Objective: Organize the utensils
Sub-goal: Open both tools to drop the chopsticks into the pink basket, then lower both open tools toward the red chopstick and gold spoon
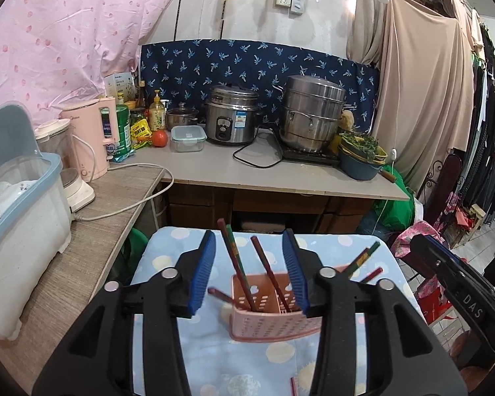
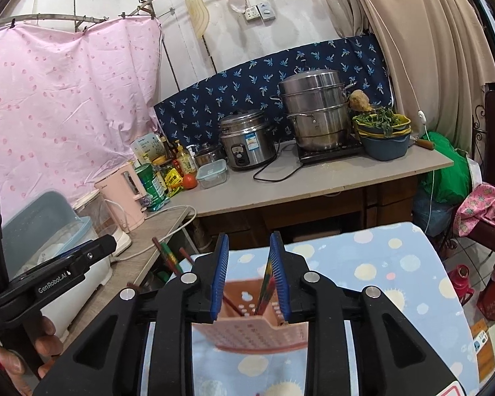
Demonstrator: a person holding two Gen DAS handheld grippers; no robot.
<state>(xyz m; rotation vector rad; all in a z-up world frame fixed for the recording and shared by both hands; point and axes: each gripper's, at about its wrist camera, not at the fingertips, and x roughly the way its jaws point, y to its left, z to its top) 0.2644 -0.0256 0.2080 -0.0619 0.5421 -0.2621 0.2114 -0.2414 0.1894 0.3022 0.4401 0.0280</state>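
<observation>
A pink perforated utensil basket (image 1: 270, 320) stands on the blue dotted tablecloth (image 1: 168, 264). Two red-and-green chopsticks (image 1: 236, 260) stand in it between the blue pads of my left gripper (image 1: 249, 269), which is open and touches neither. More chopsticks (image 1: 363, 259) lean out of the basket's right side, and one lies on the cloth (image 1: 218, 294) at its left. In the right wrist view my right gripper (image 2: 249, 274) hangs open just over the basket (image 2: 257, 328). A green-and-red chopstick (image 2: 266, 285) stands between its pads, close to the right one and not clamped.
A white dish box with a blue lid (image 1: 19, 217) sits on the side counter at the left. A pink kettle (image 1: 92, 138), a rice cooker (image 1: 232, 118), a steamer pot (image 1: 310, 115) and a bowl of greens (image 1: 361, 158) stand on the back counter. Clothes hang at the right. A hand (image 2: 46, 340) holds the left gripper.
</observation>
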